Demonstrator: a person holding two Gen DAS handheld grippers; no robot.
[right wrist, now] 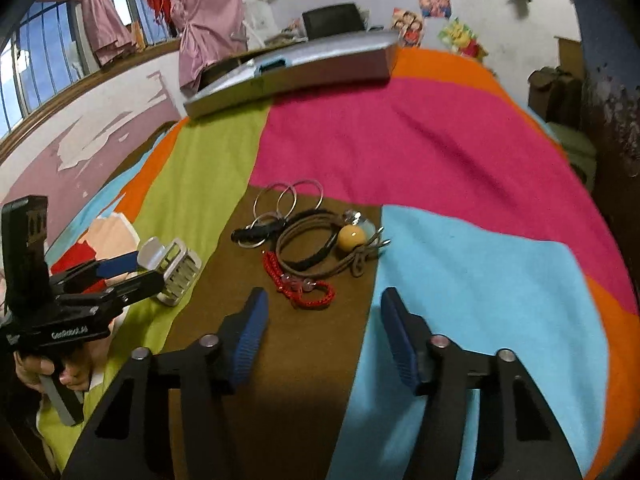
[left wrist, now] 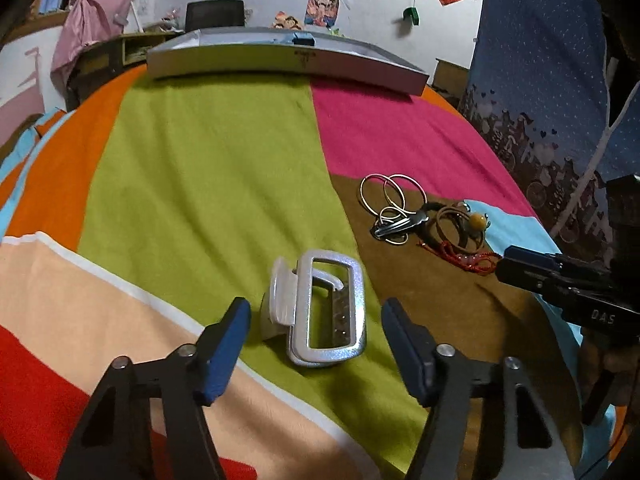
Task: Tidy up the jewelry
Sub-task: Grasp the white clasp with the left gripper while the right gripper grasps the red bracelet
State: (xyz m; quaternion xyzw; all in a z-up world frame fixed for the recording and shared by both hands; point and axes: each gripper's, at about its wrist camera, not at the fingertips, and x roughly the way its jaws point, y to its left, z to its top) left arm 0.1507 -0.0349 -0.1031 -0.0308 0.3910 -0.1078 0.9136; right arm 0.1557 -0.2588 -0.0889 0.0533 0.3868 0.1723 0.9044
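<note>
The bed's patchwork blanket (right wrist: 460, 152) lies bare across the pink and blue patches, giving wide room to pass on that side. Toward the middle, a heap of jewelry (right wrist: 308, 240) and a silver hair claw (left wrist: 320, 308) sit near each other. A long grey box (left wrist: 280, 56) blocks the far edge.

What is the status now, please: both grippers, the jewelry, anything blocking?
Left gripper open, straddling silver hair claw. Right gripper open, empty, short of red cord bracelet. Jewelry pile loose on blanket. Nothing blocking.
</note>
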